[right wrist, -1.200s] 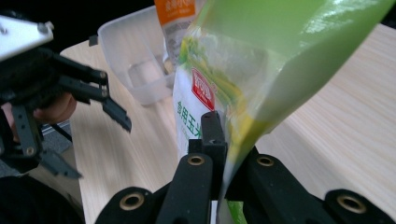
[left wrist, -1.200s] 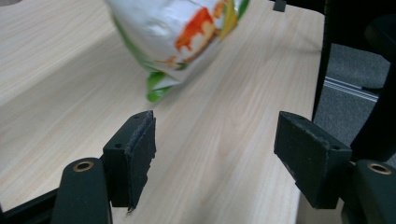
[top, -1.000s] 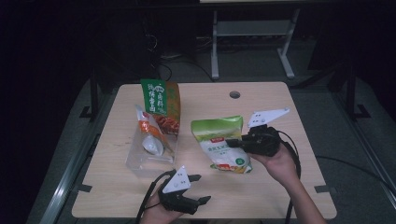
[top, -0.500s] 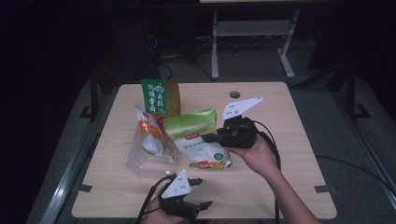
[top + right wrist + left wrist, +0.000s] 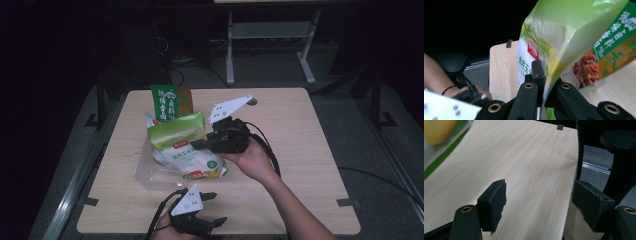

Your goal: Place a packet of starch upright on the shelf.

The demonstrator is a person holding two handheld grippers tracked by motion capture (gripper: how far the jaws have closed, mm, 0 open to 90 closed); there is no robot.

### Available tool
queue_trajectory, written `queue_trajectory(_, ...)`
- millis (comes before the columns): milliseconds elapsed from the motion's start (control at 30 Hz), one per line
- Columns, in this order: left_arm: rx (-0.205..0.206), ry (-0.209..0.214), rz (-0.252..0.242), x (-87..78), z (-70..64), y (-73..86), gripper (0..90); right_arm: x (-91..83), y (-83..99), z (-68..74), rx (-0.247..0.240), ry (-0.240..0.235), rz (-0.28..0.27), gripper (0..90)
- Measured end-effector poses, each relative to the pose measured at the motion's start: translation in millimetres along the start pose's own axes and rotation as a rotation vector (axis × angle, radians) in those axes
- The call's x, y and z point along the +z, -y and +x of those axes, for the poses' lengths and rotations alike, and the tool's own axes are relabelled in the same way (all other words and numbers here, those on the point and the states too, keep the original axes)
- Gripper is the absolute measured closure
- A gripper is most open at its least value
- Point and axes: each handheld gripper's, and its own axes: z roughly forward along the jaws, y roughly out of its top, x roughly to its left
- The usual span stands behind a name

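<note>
My right gripper (image 5: 199,145) is shut on the edge of a green-and-white food bag (image 5: 182,142) and holds it tilted, its lower end over a clear plastic bag (image 5: 148,173). In the right gripper view the bag (image 5: 564,32) hangs from the closed jaws of my right gripper (image 5: 544,82). A green-and-orange snack bag (image 5: 167,101) stands just behind it and also appears in the right gripper view (image 5: 609,57). My left gripper (image 5: 215,208) rests open near the table's front edge, its pads (image 5: 496,200) over bare wood.
The wooden table (image 5: 300,150) has bare room to the right and along the front. Beyond its right edge a black chair (image 5: 619,157) stands near the left gripper. A metal frame (image 5: 270,35) stands on the floor behind the table.
My right gripper has lifted the green-and-white bag and carried it left, over the clear plastic bag and toward the snack bag. The left gripper has barely shifted.
</note>
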Motion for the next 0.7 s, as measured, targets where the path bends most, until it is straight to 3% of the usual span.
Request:
queue_trajectory(533, 0.010, 0.001, -0.011, -2.7, -0.6, 1.5, 27.4, 43.9, -28.4, 1.7, -0.037, -0.035, 0.033, 89.9)
queue_trajectory(700, 0.012, 0.005, -0.013, -3.6, -0.6, 2.2, 27.6, 59.2, -34.1, 0.4, -0.028, -0.057, 0.036, 89.9)
